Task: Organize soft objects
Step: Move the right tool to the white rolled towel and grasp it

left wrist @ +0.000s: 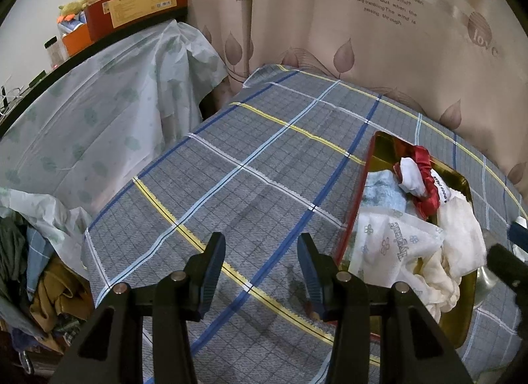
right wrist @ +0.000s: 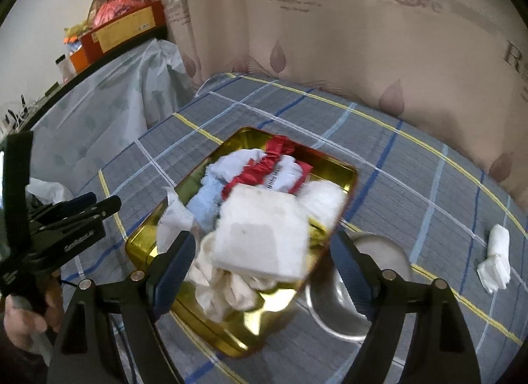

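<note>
Both grippers agape (pad perhaps dropped).

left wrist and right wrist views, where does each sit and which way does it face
Left wrist: on the left gripper, jaws open and empty, facing down over the grey plaid cloth.
Right wrist: on the right gripper, jaws open, above the gold metal tray of soft things; the person's hand shows.
Shared: tray, cloth, beige leaf curtain.
</note>
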Demonstrator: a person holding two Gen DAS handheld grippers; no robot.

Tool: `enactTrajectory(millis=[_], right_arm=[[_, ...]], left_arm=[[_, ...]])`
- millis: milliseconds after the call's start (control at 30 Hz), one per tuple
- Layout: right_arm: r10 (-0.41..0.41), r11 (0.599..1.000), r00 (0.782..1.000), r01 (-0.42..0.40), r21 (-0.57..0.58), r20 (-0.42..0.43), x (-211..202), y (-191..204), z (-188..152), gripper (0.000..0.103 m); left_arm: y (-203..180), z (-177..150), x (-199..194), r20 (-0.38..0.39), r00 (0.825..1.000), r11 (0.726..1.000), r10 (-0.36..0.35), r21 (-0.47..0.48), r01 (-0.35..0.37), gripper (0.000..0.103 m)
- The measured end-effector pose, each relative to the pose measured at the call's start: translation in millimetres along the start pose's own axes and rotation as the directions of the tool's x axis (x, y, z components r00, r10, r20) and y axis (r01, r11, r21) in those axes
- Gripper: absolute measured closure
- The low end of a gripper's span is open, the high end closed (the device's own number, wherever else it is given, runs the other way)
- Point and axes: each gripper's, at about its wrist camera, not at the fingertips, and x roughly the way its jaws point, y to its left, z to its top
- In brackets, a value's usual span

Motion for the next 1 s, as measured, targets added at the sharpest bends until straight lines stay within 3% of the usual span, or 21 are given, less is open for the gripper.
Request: enactTrajectory(millis=[133, 400, 700, 1000], right_arm=[[-0.002, 0.998, 1.000, 0.003, 0.062, -0.016, -19, -28, -7, 0.021], [-0.155, 0.979, 0.987, 0.160, 0.129, -0.052, -60, -114, -29, 0.021], [-0.316, 0.908, 0.938, 0.343, 0.241, -0.145, -89, -242, -63, 0.021], [-0.310, 0.872, 0.933, 0.357, 0.335, -0.185, -66, -321, -58, 0.021]], left_arm=[[0, 0, 0, 0.000, 1.000, 1.000, 0.002, 0.004, -0.002, 0.057], [-2, -3, 3, 0.001, 1.000, 0.999, 0.017, 0.027, -0.017, 0.057], [-7, -5, 12, -0.007, 0.998, 0.996, 0.057, 0.063, -0.056, 0.057], [-5, -5, 14, 0.012, 0.996, 0.994, 0.093, 0.053, -0.093, 0.057]])
